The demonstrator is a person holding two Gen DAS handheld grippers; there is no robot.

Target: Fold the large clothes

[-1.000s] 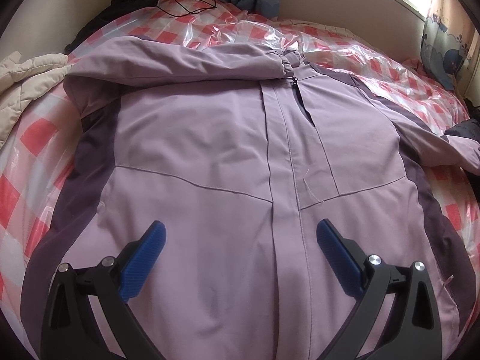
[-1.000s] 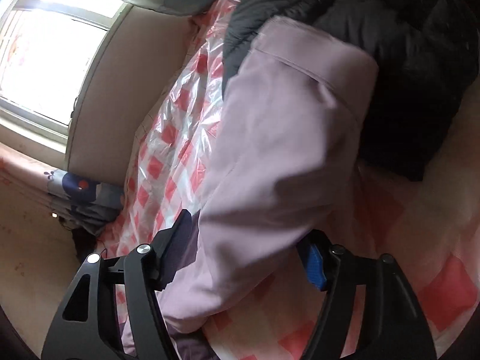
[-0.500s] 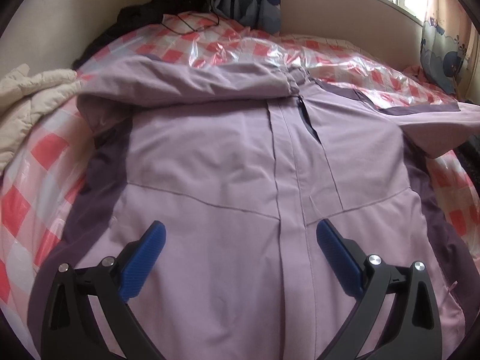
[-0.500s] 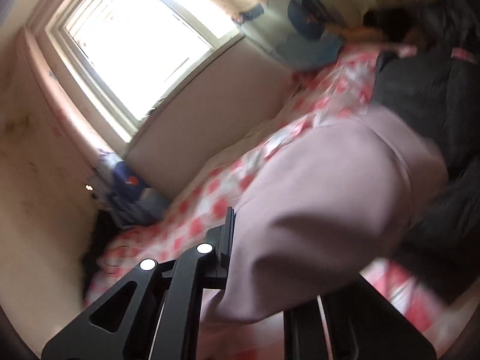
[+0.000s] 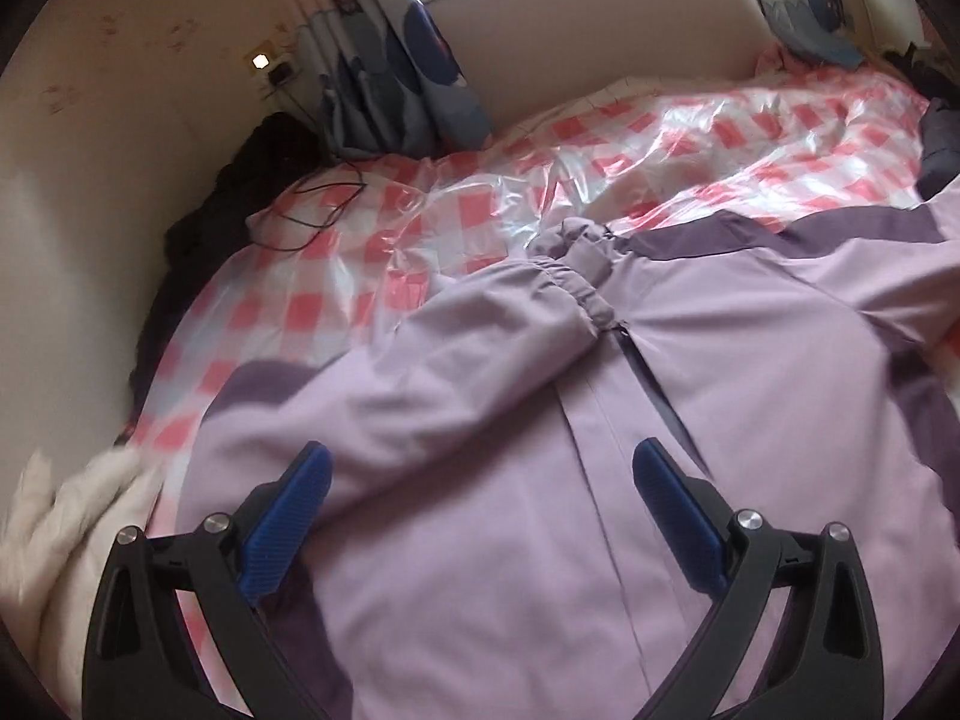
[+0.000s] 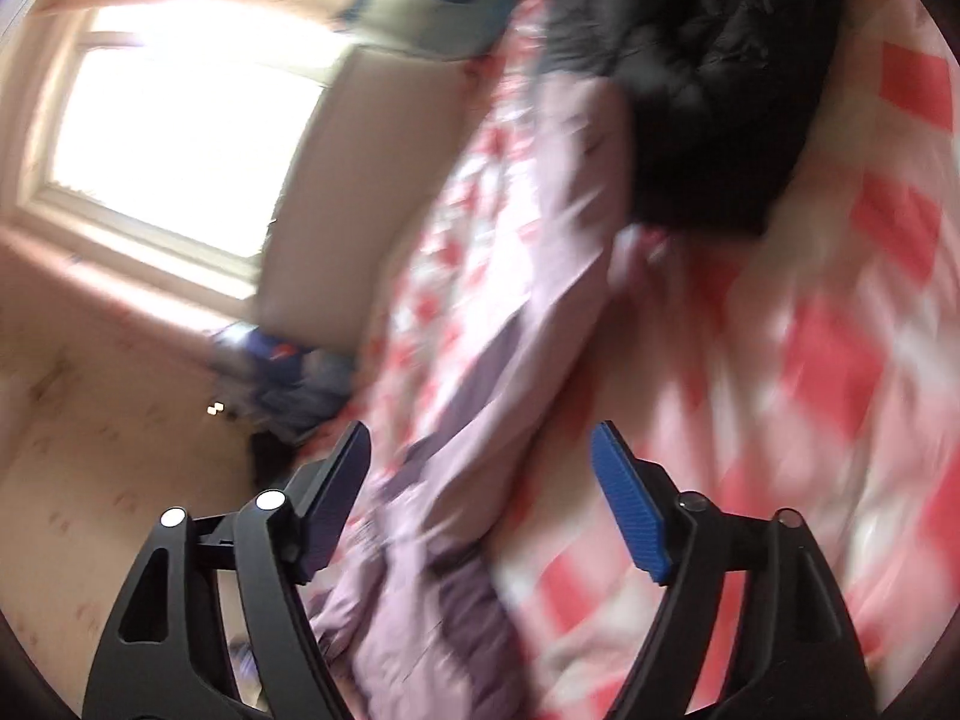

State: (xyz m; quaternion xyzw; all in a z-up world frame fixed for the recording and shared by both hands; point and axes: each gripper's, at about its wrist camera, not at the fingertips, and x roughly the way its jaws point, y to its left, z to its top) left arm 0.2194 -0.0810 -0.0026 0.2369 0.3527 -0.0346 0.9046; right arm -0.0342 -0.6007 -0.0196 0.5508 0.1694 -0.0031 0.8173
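A lilac jacket [image 5: 600,480] with dark purple side panels lies front up on the bed. Its left sleeve [image 5: 456,348] is folded across the chest, cuff near the collar. My left gripper [image 5: 480,480] is open and empty, hovering over the jacket's chest. In the blurred right wrist view, the jacket's right sleeve [image 6: 540,276] stretches across the bed. My right gripper [image 6: 480,462] is open with its jaws wide apart; the sleeve passes between the fingers, whether touching them I cannot tell.
The bed has a red-and-white checked cover under clear plastic [image 5: 660,138]. A black garment [image 6: 708,90] lies beside the sleeve. A white quilted garment [image 5: 72,516] lies at the left edge. A black cable [image 5: 318,204], dark clothes and curtains [image 5: 396,72] are at the far wall.
My right gripper was shut on the sleeve half a second ago and has now opened. The sleeve lies down on the bed. The left gripper's view has tilted up toward the collar and window.
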